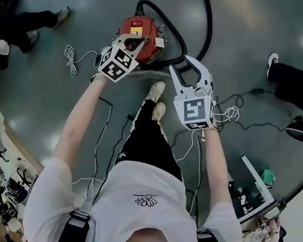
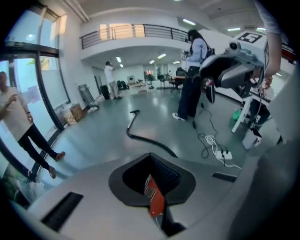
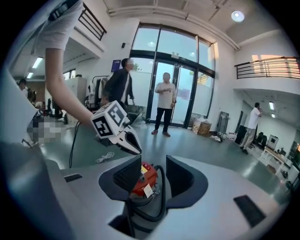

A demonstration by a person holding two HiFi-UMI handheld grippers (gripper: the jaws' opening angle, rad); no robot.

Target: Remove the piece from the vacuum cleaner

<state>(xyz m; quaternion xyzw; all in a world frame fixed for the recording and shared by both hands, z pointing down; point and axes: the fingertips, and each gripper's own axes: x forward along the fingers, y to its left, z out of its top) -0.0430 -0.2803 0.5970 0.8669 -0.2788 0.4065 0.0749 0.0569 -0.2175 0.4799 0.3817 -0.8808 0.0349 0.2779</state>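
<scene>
Vacuum cleaner (image 1: 132,29) sits on the grey floor (image 1: 247,36) just ahead of the person's shoes (image 1: 156,98). It's a small red canister, and a black hose (image 3: 162,190) loops off its side and trails away across the floor.

Left tool (image 1: 140,42) is right down on top of the canister. In the left gripper view its jaws are clenched in tight, with only a thin sliver of the vacuum's red shell in the slit between them. You can see a bit of label on that sliver. It looks pinched onto that red edge, but I honestly can't tell which part of the machine it is from this angle.

Right tool (image 1: 181,63) is released. Its jaws are spread wide with nothing in them, and it hangs just beside the canister on the hose side without touching it. The right gripper view looks straight between the two ribbed pads (image 3: 127,174) at the red body and the hose curling past it.

A white cable (image 1: 71,56) lies coiled on the floor left of the vacuum. A couple of people (image 3: 165,104) stand over by the glass doors.
</scene>
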